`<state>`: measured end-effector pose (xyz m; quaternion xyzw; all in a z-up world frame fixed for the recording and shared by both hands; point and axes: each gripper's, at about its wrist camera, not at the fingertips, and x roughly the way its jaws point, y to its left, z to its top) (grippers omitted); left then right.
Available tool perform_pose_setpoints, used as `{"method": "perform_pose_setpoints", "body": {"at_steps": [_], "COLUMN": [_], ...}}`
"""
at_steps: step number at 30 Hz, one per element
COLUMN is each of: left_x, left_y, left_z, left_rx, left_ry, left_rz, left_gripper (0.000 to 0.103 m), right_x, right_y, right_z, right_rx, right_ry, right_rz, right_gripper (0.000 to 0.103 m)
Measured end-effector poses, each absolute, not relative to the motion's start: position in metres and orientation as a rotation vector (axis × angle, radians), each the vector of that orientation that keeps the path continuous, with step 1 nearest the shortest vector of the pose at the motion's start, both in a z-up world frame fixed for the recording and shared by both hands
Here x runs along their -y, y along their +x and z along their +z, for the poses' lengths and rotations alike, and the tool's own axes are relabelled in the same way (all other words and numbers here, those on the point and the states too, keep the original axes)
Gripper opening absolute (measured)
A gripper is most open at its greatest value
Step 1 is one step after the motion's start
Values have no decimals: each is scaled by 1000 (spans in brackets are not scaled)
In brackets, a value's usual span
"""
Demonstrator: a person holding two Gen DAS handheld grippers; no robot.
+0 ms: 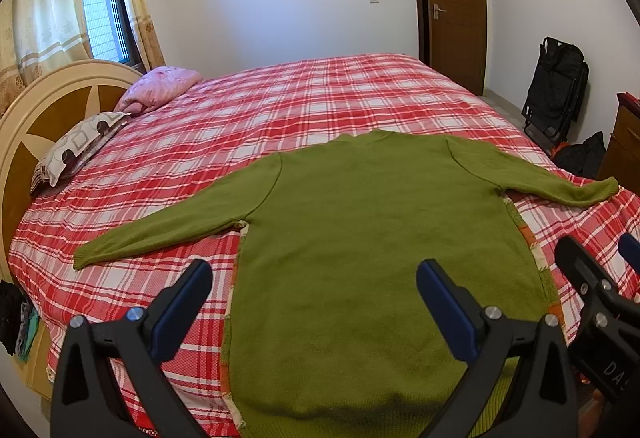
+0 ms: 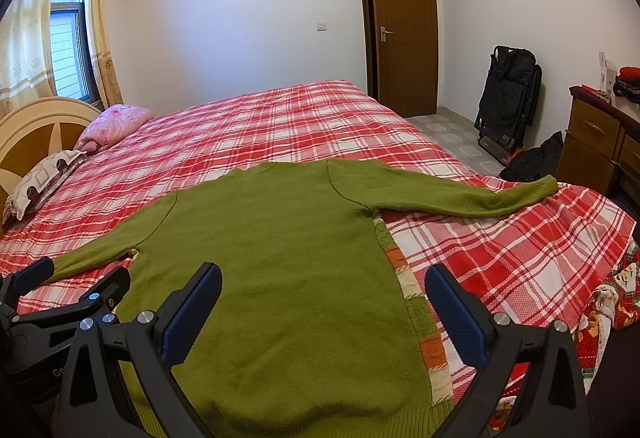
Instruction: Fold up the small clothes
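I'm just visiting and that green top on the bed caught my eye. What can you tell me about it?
The green sweater looks like a fine knit, olive-green with long sleeves. It lies flat and unfolded on the red plaid bedspread, both sleeves spread outward, ribbed hem nearest the cameras, neckline pointing away. A striped orange, cream and green knit edge peeks out along its sides. Nothing grips it: the left gripper and right gripper hover open above the hem.

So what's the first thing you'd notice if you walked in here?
A big green sweater lies spread flat, sleeves out, on the near end of a bed with a red-and-white checked sheet. The left gripper and right gripper hang open just over its hem. A brown door stands behind.
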<state>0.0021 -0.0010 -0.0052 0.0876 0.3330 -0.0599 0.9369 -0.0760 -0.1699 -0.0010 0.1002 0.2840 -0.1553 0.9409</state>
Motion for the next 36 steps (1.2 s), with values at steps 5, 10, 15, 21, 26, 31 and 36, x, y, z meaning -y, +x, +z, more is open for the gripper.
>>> {"method": "perform_pose_setpoints", "body": {"at_steps": [5, 10, 15, 21, 26, 31, 36], "left_x": [0, 0, -1, -1, 0, 2, 7], "left_y": [3, 4, 5, 11, 19, 29, 40], "left_z": [-7, -8, -9, -15, -19, -24, -31], "left_rx": [-684, -689, -693, -714, -725, -740, -758], "left_ry": [176, 176, 177, 183, 181, 188, 196], "left_rz": [-123, -124, -123, -124, -120, -117, -125], "left_gripper": [103, 103, 103, 103, 103, 103, 103], "right_x": [169, 171, 173, 178, 184, 194, 205], "right_y": [-76, -74, -71, -66, -62, -55, -45], "right_z": [-1, -1, -4, -8, -14, -20, -24], "right_rx": [-581, -587, -597, -610, -624, -640, -652], "right_ry": [204, 204, 207, 216, 224, 233, 237], "right_rz": [-319, -320, -335, -348, -367, -393, -413], "right_gripper": [102, 102, 102, 102, 102, 102, 102]}}
